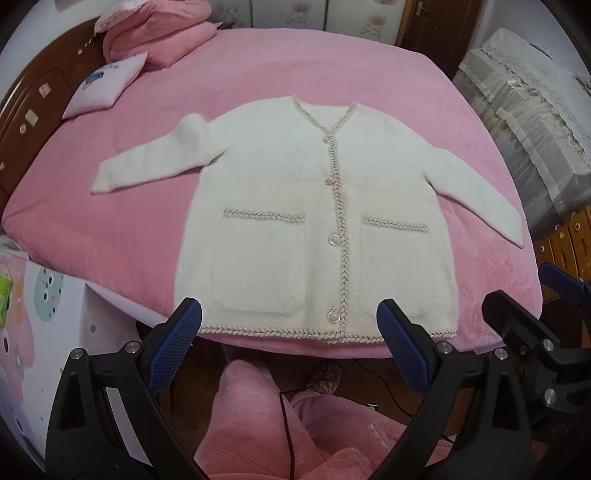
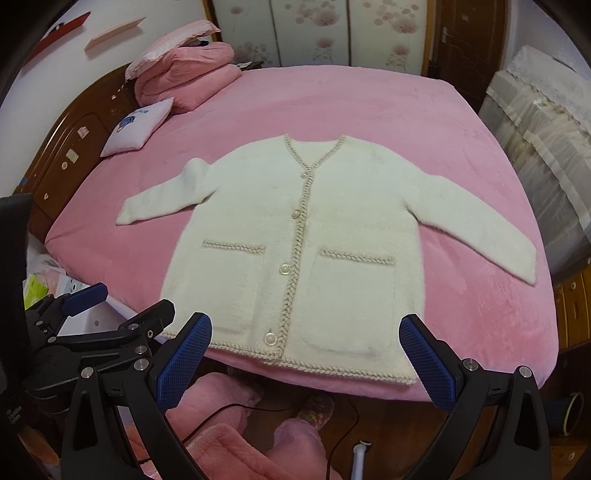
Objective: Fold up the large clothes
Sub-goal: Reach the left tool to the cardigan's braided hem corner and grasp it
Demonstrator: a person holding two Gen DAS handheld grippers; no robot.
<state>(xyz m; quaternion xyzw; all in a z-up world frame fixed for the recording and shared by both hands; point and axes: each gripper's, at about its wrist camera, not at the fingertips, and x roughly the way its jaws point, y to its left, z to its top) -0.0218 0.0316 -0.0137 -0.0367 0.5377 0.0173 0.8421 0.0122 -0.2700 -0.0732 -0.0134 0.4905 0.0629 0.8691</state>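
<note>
A white fluffy cardigan (image 1: 280,206) (image 2: 314,236) lies flat and buttoned on the pink bed (image 1: 295,74) (image 2: 369,110). Its sleeves are spread out to both sides, and its braided hem runs along the bed's near edge. My left gripper (image 1: 291,321) hangs open just in front of the hem, with nothing between its blue pads. My right gripper (image 2: 306,336) is open too, in front of the hem, holding nothing. In the right wrist view the left gripper (image 2: 122,299) shows at the left edge. In the left wrist view the right gripper (image 1: 535,295) shows at the right edge.
Folded pink bedding (image 1: 159,33) (image 2: 184,70) and a small white pillow (image 1: 107,85) (image 2: 140,125) lie at the bed's far left by the wooden headboard (image 1: 29,110). A lace-covered stack (image 1: 524,92) (image 2: 546,122) stands to the right. A person's pink-clad legs (image 1: 258,406) and a slipper (image 2: 314,410) are below.
</note>
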